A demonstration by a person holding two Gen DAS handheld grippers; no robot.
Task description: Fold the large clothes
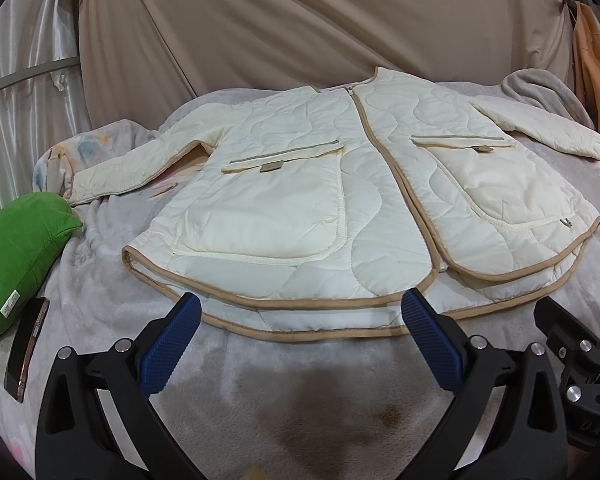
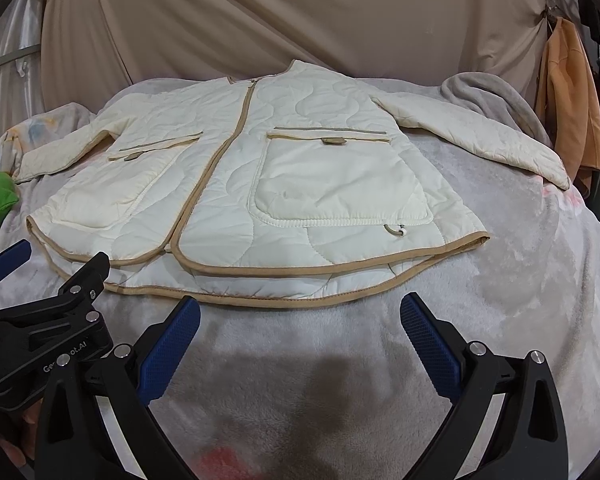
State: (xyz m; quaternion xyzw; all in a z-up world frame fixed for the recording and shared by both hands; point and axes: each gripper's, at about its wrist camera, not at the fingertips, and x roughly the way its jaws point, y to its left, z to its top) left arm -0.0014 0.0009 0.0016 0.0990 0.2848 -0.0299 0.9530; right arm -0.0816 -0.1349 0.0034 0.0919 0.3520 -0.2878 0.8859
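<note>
While the cream quilted jacket (image 1: 320, 184) lay spread face up on the grey blanket (image 1: 260, 392) of the bed, both grippers hung just short of its hem, holding nothing. The left gripper (image 1: 300, 320) had its blue-padded fingers (image 1: 168, 344) spread wide, their tips at the tan-bound hem near the lower end of the zip. The right gripper (image 2: 300, 320) was likewise wide open, its fingers (image 2: 428, 340) near but clear of the hem, in front of the pocketed panel on that side.

The jacket's long axis ran straight away from the fingers, hem nearest and collar (image 1: 376, 76) farthest, with the sleeves thrown out sideways. One sleeve (image 1: 136, 164) reached toward the green pillow (image 1: 16, 256) and the phone (image 1: 24, 356) at the left; the other sleeve (image 2: 472, 140) stretched toward the rumpled grey throw (image 2: 492, 96) on the right. Each sleeve therefore lay nearer the gripper of its own side, and well beyond the hem.

By my judgement folding had not yet begun. The first move probably called for each gripper to reach outward and forward to its own sleeve.
</note>
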